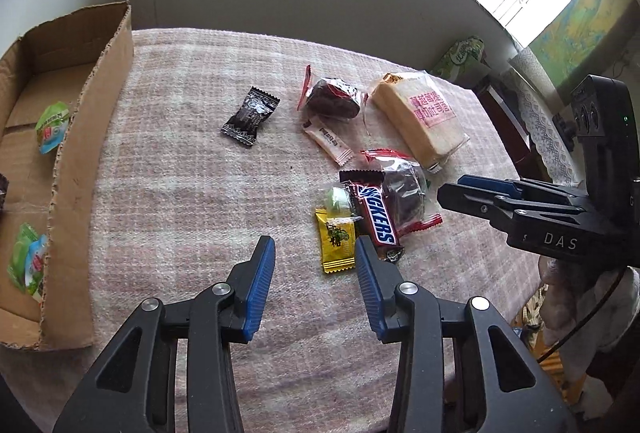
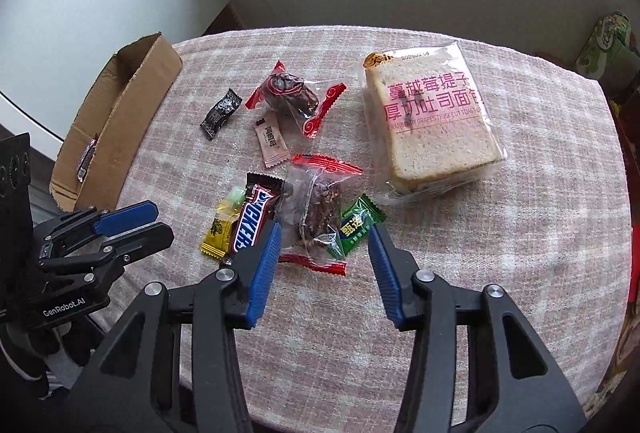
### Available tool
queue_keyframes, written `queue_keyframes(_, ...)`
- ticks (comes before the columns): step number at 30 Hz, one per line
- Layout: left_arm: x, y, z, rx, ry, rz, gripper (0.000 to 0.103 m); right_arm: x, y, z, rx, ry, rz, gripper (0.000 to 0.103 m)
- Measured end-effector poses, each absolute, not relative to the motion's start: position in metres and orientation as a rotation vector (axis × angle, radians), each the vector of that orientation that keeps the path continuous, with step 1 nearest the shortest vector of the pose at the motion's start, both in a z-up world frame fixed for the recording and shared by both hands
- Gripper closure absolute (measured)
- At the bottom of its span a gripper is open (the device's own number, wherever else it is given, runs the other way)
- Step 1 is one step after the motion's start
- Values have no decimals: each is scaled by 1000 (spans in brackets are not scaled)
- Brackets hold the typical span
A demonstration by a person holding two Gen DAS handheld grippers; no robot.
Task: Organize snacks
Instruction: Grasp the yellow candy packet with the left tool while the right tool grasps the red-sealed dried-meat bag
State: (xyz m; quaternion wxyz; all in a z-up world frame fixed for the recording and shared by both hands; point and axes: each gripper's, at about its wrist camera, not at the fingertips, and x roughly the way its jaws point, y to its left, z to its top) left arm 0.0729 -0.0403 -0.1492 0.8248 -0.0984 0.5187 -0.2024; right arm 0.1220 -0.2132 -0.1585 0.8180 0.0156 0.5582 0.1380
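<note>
Two grippers hover over my pink checked tablecloth [image 2: 520, 233]. My left gripper [image 1: 315, 257] is parted and empty, near a yellow candy [image 1: 336, 243] and a Snickers bar [image 1: 376, 219]. My right gripper [image 2: 325, 245] is also parted and empty, straddling a clear-wrapped dark cake [image 2: 316, 211]. Packaged toast [image 2: 432, 117] lies beyond. Left of the snacks sits a cardboard box [image 1: 96, 137], holding jelly cups [image 1: 51, 127].

Home, checked tablecloth [image 2: 480, 253], lace-draped furniture [image 1: 532, 105]
</note>
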Motion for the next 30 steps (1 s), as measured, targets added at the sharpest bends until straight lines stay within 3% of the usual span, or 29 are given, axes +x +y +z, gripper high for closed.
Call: queue_keyframes(30,90,-92,-171,-13,1114,-439,81,158,-186,-193,-25,1259,300,63)
